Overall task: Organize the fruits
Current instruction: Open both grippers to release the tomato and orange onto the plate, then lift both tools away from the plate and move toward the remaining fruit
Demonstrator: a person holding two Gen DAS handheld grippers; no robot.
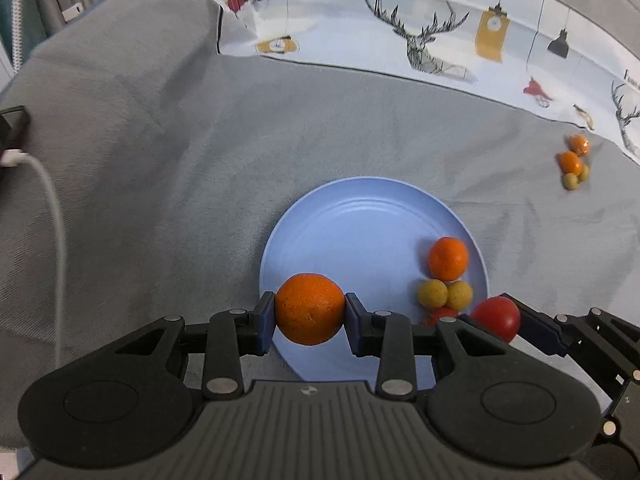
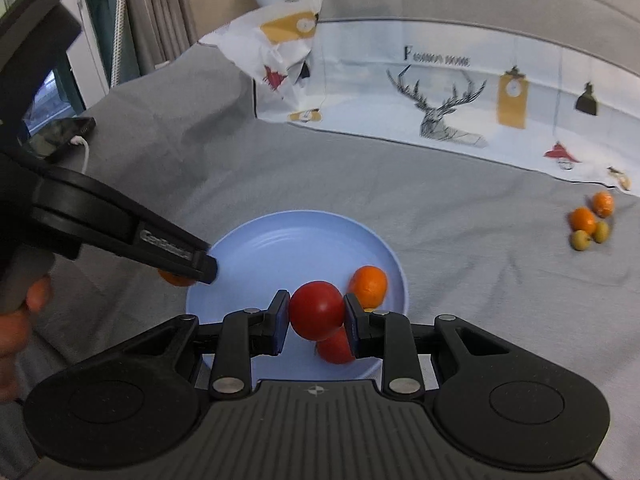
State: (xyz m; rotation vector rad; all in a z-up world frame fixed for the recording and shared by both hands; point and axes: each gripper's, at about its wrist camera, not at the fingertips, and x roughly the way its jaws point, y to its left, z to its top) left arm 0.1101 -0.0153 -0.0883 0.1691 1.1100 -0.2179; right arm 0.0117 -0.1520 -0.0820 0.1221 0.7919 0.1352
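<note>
A: Left gripper (image 1: 310, 312), condition?

B: Clamped on an orange (image 1: 310, 309), both blue pads pressed against its sides. In the left wrist view the fruit hangs over the blue plate (image 1: 360, 216) at its 8 o'clock rim.

A: Right gripper (image 2: 316, 318)?

B: Clenched on a red tomato (image 2: 317, 310), pads touching both sides. In the right wrist view it sits over the plate's 5 o'clock portion. Whether the tomato touches the plate cannot be told.

A: What lies on the plate already?

B: A smaller orange (image 1: 448, 258) at 4 o'clock in the left wrist view, two yellow-green round fruits (image 1: 433, 292) touching it just below, and a second red fruit (image 2: 336, 348) partly hidden under the held tomato.

A: Anything off the plate?

B: A cluster of four small fruits (image 1: 574, 162), two orange and two yellow-green, lying together on the grey cloth (image 1: 160, 160) well apart from the plate, toward 2 o'clock. Behind, a white printed cloth (image 1: 400, 20) with deer figures at 12 o'clock. A white cable (image 1: 52, 200) at 9 o'clock runs to a dark device. A person's hand (image 2: 24, 300) grips the left tool's handle, at the right wrist view's 9 o'clock.
</note>
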